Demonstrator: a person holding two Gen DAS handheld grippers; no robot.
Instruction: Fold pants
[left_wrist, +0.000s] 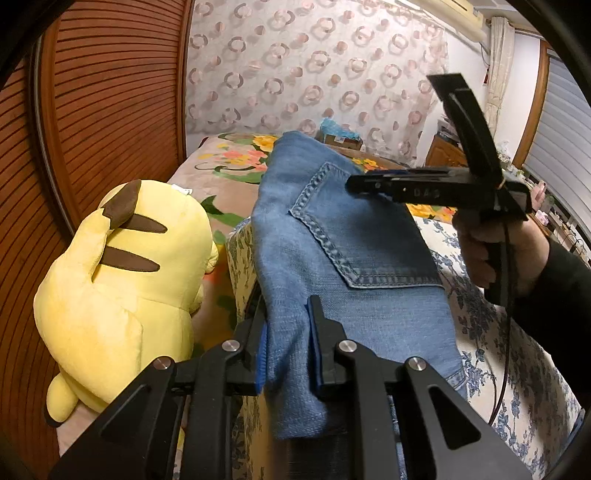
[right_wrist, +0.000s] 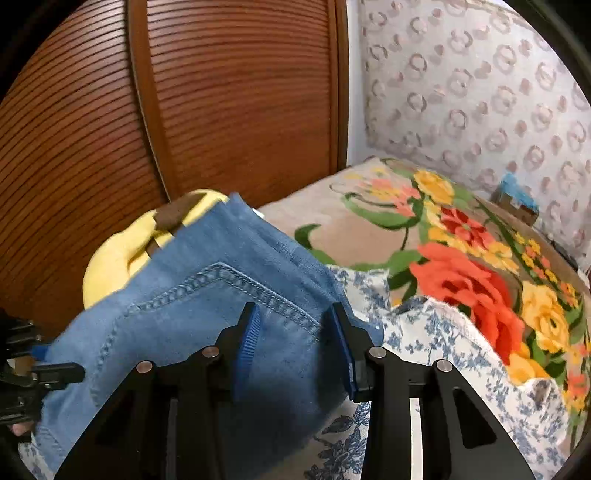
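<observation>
Both your grippers hold the blue jeans above the bed.

Your left gripper (left_wrist: 286, 332) is clamped on a bunched edge of the jeans (left_wrist: 332, 258), denim pinched between its blue-padded fingers (left_wrist: 316, 347). Your right gripper (right_wrist: 295, 325) has denim between its fingers too, just below the stitched back pocket (right_wrist: 221, 299), though its jaws stand fairly wide and you cannot tell how firmly they grip. The jeans hang over a blue-and-white floral sheet (right_wrist: 424, 343). A yellow plush toy (left_wrist: 122, 280) lies to the left, beside the slatted wooden door (right_wrist: 203, 110); a flowered blanket (right_wrist: 461, 258) covers the bed beyond.
</observation>
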